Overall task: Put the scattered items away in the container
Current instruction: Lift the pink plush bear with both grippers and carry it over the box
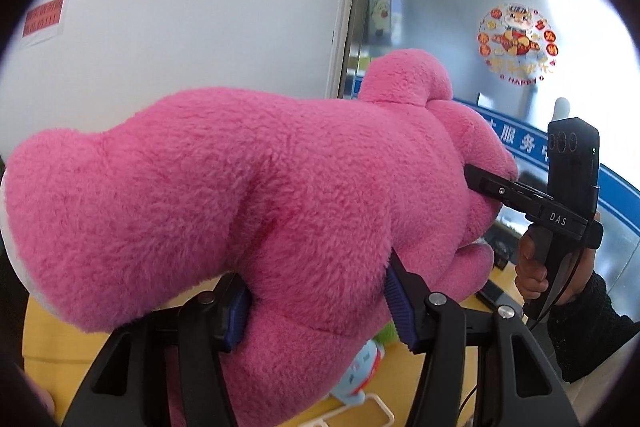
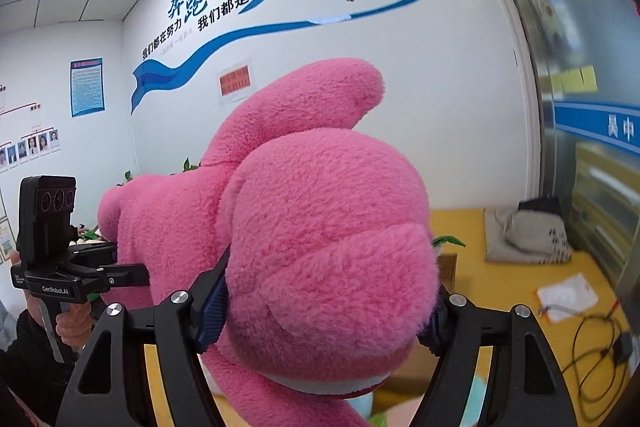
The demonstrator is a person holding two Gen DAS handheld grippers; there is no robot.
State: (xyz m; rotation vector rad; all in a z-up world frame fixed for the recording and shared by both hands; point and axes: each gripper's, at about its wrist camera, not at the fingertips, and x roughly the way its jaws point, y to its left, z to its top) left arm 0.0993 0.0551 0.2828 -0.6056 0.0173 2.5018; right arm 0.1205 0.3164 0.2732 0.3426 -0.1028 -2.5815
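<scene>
A large pink plush bear (image 1: 248,195) fills the left wrist view, lifted above the yellow table (image 1: 48,343). My left gripper (image 1: 316,307) is shut on the bear's body, blue pads pressed into the fur. In the right wrist view my right gripper (image 2: 324,311) is shut on the bear's (image 2: 320,251) rounded limb or head. Each gripper shows in the other's view: the right gripper (image 1: 476,183) pinches the bear's far end, the left gripper (image 2: 132,273) grips its side. A white wire container rim (image 1: 360,407) shows below, with a light blue toy (image 1: 360,371) in or by it.
A yellow table (image 2: 500,279) holds a grey bag (image 2: 528,235), papers (image 2: 568,295) and a black cable (image 2: 600,347) at the right. A white wall (image 2: 420,67) and a glass partition (image 1: 500,27) stand behind. Green leaves (image 2: 188,165) lie behind the bear.
</scene>
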